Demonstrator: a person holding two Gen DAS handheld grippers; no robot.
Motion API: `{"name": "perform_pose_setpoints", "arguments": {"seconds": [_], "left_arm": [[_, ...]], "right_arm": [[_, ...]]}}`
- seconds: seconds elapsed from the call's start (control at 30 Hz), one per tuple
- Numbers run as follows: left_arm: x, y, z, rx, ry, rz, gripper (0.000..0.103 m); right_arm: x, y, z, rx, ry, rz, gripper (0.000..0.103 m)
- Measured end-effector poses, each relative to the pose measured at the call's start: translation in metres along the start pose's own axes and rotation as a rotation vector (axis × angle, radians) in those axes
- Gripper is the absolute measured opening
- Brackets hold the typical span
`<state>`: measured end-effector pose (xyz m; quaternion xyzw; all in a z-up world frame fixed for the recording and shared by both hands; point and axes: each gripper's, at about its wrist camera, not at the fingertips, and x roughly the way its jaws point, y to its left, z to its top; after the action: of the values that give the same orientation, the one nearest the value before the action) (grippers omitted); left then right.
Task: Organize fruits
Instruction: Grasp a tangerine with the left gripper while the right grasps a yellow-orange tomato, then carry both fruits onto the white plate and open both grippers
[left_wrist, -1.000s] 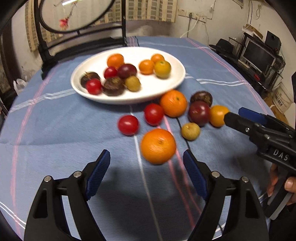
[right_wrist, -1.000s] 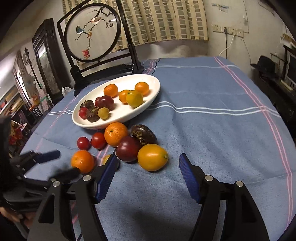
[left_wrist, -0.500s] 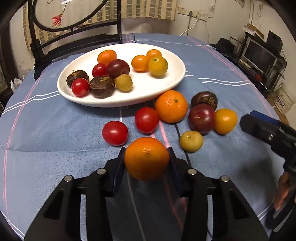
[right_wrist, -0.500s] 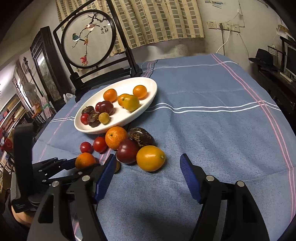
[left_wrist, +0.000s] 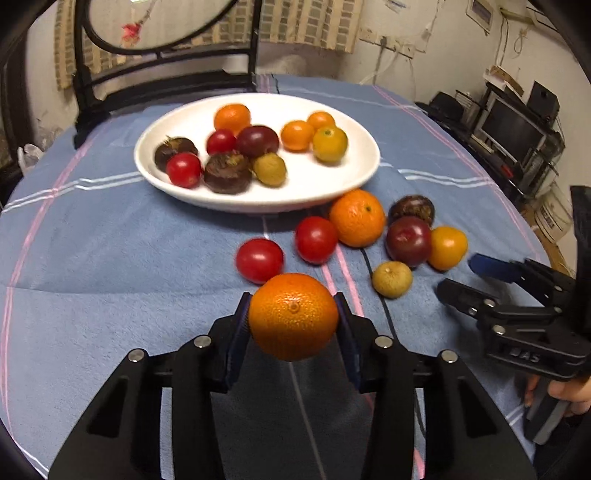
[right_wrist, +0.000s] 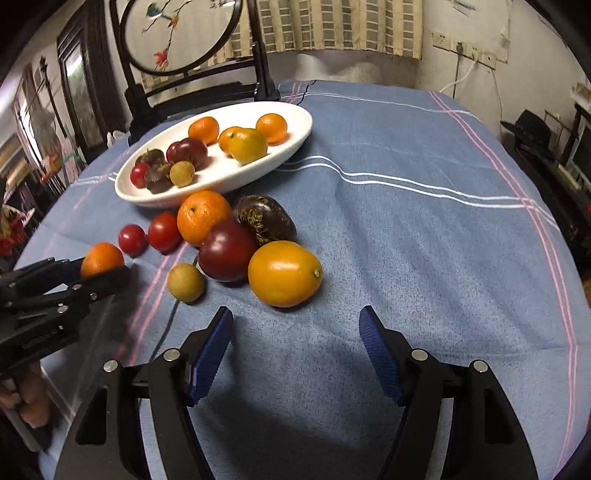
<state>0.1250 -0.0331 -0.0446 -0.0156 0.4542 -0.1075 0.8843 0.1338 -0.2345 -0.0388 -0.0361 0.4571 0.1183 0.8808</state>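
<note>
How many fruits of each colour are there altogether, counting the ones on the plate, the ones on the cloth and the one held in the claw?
Orange fruit: 5
Red fruit: 4
Dark brown fruit: 3
Purple-red fruit: 2
Yellow-orange fruit: 2
Tan fruit: 2
Total: 18

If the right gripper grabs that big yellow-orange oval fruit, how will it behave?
The yellow-orange fruit looks glossy, so probably slippery between the fingers. Its rounded oval shape suggests it would roll if nudged across the blue cloth. It looks plump, probably fairly heavy.
</note>
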Motion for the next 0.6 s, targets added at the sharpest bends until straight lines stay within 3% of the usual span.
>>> {"name": "perform_pose_setpoints", "arguments": {"seconds": [0.23,0.4,0.6], "left_arm": [[-0.003,-0.004,-0.002,0.014,-0.004,-0.017,0.043],[-0.003,-0.002,-0.002,0.006,-0.003,-0.022,0.043],[-0.002,-0.003,-0.003,0.017,-0.002,-0.017,0.043]], "right_arm": [[0.011,0.01,0.012,-0.032,-0.007,-0.064,0.072],[0.014,0.014,0.019,-0.063,-0.016,-0.059,0.045],[0.011,0.022,0.02,-0.108,-0.013,-0.102,0.041]]}}
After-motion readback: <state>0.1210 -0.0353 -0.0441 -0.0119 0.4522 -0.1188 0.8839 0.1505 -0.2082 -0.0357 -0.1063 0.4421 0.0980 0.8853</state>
